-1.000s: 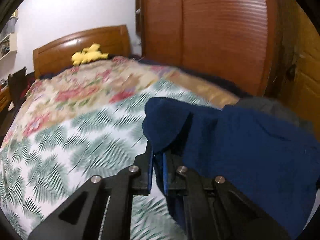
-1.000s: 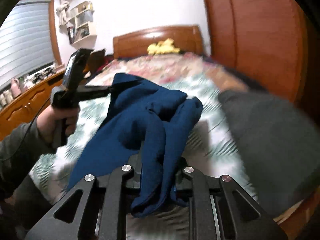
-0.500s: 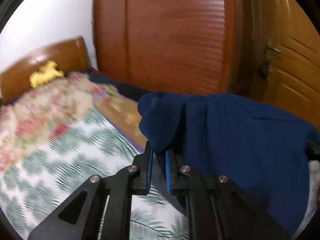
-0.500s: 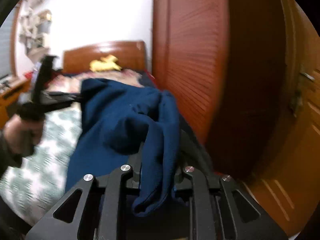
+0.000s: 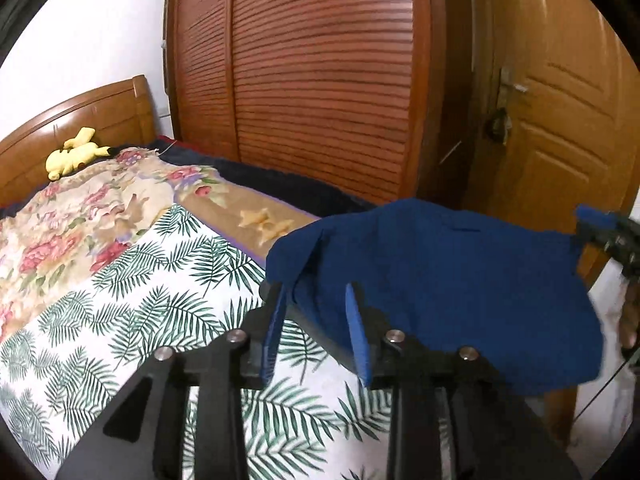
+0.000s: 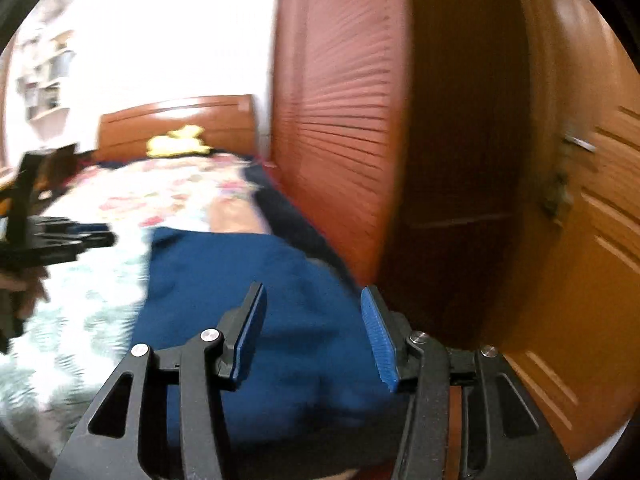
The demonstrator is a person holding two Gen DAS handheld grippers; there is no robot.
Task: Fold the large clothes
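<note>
A folded dark blue garment (image 5: 440, 280) lies at the right edge of the bed near its foot; it also shows in the right wrist view (image 6: 248, 280). My left gripper (image 5: 316, 320) is open, its blue pads spread just in front of the garment's left edge, holding nothing. My right gripper (image 6: 312, 332) is open above the garment's near end, holding nothing. The right gripper (image 5: 608, 232) shows at the far right of the left wrist view; the left gripper (image 6: 60, 236) shows at the left of the right wrist view.
The bed has a palm-leaf sheet (image 5: 140, 320) and a floral cover (image 5: 80, 208). A yellow plush toy (image 5: 74, 156) lies by the wooden headboard (image 5: 92, 116). A louvred wooden wardrobe (image 5: 320, 80) and a door (image 5: 560, 120) stand close to the bed's right side.
Both grippers have opened and let go of the blue garment, which now rests on the bed's right edge. Both views have swung right toward the wardrobe and door.
</note>
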